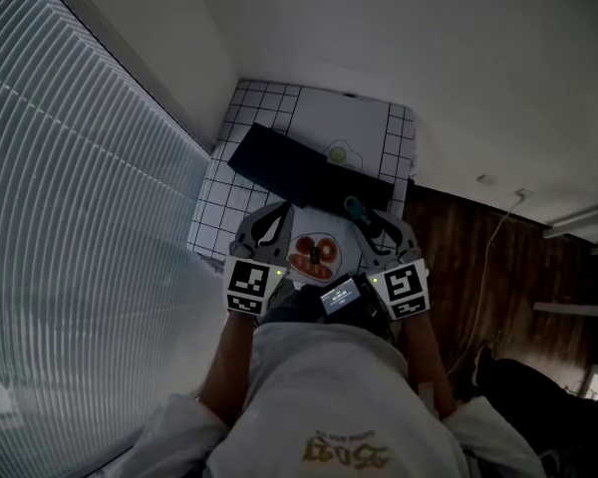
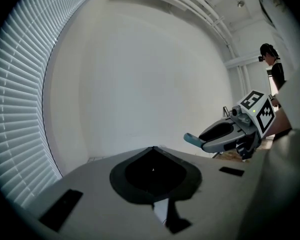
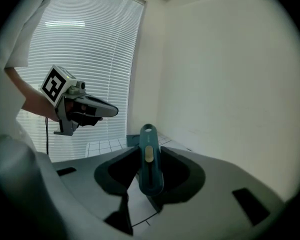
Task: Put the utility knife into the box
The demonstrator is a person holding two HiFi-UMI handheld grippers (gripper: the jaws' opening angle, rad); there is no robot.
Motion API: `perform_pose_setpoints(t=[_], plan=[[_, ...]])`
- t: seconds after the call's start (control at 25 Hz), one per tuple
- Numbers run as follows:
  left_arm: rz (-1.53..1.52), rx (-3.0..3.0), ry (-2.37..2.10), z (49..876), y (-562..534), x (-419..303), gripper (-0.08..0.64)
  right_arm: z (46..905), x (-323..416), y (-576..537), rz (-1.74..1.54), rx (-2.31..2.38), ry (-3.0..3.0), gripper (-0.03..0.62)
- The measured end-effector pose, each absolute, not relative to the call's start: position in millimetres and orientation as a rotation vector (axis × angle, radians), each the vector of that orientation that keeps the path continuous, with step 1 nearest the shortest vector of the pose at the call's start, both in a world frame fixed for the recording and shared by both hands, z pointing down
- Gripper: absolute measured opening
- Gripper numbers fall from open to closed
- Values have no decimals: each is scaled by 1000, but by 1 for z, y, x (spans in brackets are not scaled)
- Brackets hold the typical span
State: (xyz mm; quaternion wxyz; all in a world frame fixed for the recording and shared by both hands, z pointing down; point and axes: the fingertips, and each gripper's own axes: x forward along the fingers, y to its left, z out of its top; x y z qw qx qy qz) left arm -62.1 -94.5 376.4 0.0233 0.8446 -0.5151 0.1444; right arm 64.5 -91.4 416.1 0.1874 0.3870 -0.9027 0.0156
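A teal utility knife [image 3: 150,159] with a pale slider stands upright between the jaws of my right gripper [image 3: 150,170], which is shut on it. The knife's tip [image 1: 356,207] pokes out of that gripper [image 1: 371,217] in the head view, and the tip [image 2: 191,139] also shows in the left gripper view. My left gripper [image 2: 153,149] is shut with nothing in it, and it hangs beside the right one [image 2: 225,133]. Both are held up close to the person's chest, above the near end of the table. The long black box [image 1: 301,172] lies across the tiled table [image 1: 224,212], beyond both grippers.
A white sheet [image 1: 347,122] covers the table's far end, with a small green round thing [image 1: 337,153] at the box's far edge. An orange object [image 1: 314,255] lies between the grippers. Window blinds [image 1: 70,227] stand to the left. Dark wooden floor [image 1: 478,257] and a cable are on the right.
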Motion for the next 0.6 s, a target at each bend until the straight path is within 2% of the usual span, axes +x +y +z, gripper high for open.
perform_pose_setpoints(t=[0.6], plan=[[454, 2642, -1595, 371, -89, -62, 8, 397, 81, -91, 51, 1183, -2547, 137]])
